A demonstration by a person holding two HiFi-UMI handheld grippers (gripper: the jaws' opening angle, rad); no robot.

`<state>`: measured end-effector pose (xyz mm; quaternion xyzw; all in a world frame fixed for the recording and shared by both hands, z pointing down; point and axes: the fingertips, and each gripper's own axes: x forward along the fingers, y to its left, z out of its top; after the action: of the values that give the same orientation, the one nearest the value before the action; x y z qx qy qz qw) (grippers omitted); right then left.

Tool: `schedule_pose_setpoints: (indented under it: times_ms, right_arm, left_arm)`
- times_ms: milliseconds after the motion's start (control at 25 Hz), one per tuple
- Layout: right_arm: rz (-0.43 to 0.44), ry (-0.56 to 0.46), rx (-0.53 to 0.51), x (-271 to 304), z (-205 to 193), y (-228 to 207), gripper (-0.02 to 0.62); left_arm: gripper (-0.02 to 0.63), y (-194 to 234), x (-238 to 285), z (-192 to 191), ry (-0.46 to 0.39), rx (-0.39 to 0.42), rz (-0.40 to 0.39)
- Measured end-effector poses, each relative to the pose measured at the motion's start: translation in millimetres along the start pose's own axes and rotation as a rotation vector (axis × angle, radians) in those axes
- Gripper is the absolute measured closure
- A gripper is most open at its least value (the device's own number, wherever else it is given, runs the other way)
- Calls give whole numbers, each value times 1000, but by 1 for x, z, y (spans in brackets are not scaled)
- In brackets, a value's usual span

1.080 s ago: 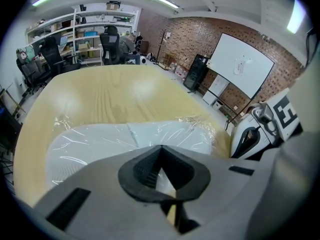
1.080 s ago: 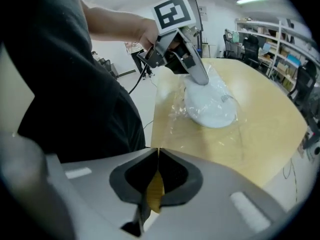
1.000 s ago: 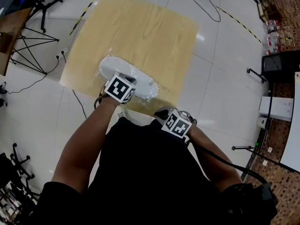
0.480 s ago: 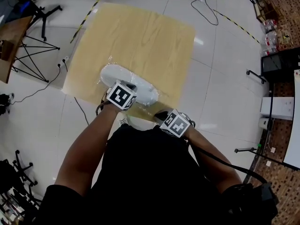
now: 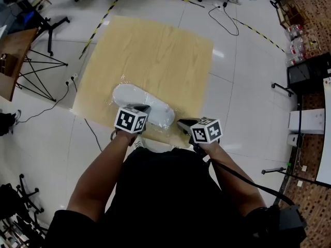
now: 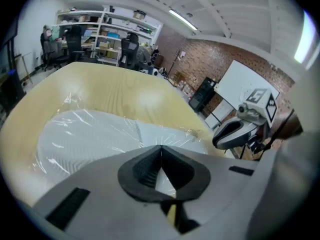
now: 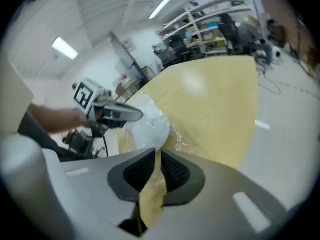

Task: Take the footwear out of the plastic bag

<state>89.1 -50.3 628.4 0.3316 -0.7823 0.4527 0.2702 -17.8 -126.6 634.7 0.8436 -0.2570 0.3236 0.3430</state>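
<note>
White footwear is seen inside a clear plastic bag on a wooden board laid on the tiled floor. It lies along the board's near edge, twd the near-left corner. The L gripper is held at the bag's near side w/ jaws pressed together tip to tip; whether film is pinched can't be told. The R gripper is held over the near edge, close to the near-right corner, just beside the bag's end. Its jaws are slightly spread and have just been opening. Nothing is seen btwn them, only the board through the slit.
</note>
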Motion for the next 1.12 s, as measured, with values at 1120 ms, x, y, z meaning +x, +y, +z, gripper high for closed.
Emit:
schedule_pose_setpoints:
  times_ms: [1120]
  right_arm:
    - [147, -75, 335, 17, 8, -7, 462]
  left_arm:
    - [600, -16, -26, 34, -132, -4, -91]
